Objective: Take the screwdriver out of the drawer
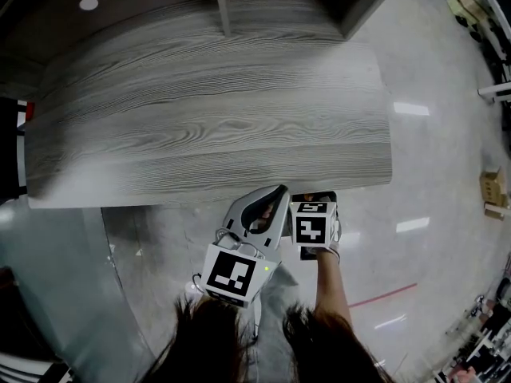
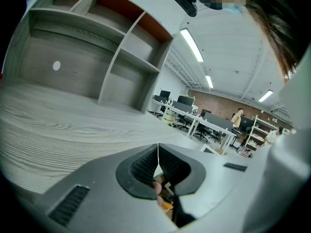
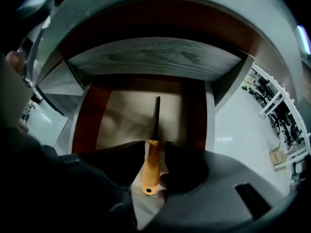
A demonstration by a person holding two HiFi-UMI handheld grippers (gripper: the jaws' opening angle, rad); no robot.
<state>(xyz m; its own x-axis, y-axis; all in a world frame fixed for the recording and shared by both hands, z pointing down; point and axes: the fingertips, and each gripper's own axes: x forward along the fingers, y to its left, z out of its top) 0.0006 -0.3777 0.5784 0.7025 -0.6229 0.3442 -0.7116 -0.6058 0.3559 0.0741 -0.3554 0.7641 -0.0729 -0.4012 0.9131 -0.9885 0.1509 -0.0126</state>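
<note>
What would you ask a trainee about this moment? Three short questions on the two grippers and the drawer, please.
1. True or false: the left gripper has its jaws wide apart.
2. Which colour is the handle of the screwdriver? A blue, B orange, C green.
3. Fill in: the right gripper is closed on the screwdriver's handle, above the open ____.

Key: 1 false, the jaw tips meet; 2 B; 3 drawer.
</note>
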